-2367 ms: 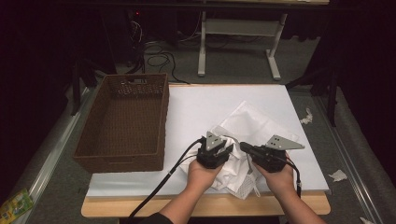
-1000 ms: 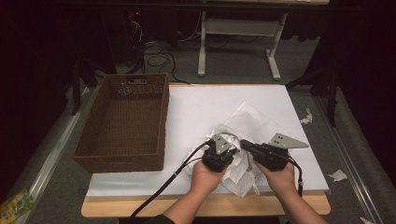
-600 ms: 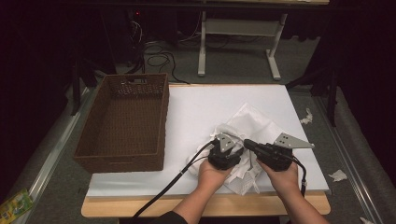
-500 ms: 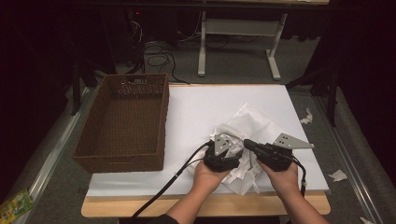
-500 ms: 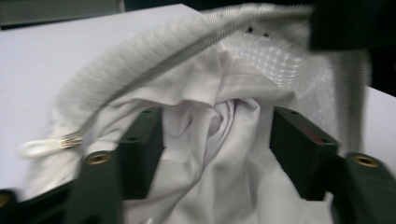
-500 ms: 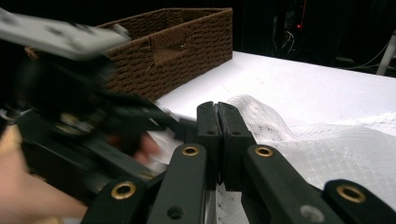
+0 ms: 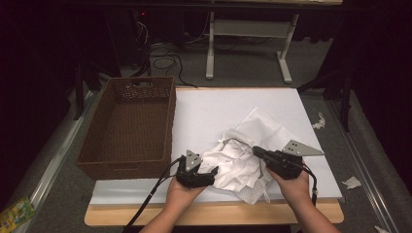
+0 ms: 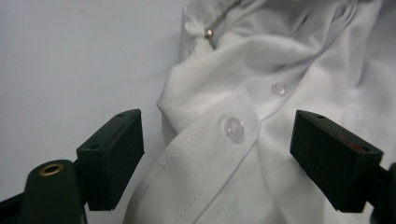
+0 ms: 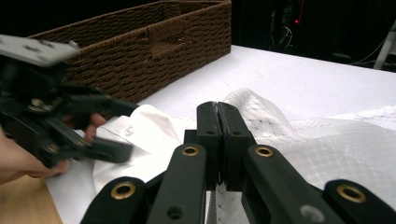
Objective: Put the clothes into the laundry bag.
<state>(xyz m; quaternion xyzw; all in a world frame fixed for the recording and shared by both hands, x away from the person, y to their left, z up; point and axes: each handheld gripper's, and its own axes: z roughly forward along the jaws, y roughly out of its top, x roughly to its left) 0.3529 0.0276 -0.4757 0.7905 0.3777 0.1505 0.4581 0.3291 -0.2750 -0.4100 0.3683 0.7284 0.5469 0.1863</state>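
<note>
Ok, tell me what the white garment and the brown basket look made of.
White garment: likely matte woven cotton; it creases softly, with a stitched placket and clear plastic-looking buttons.
Brown basket: looks like woven wicker or paper rope, matte; twisted strands show in its walls.

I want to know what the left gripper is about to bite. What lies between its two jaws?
In the left gripper view, the white shirt's buttoned edge lies between the open left gripper's jaws, one clear button midway; the pads don't press it.
</note>
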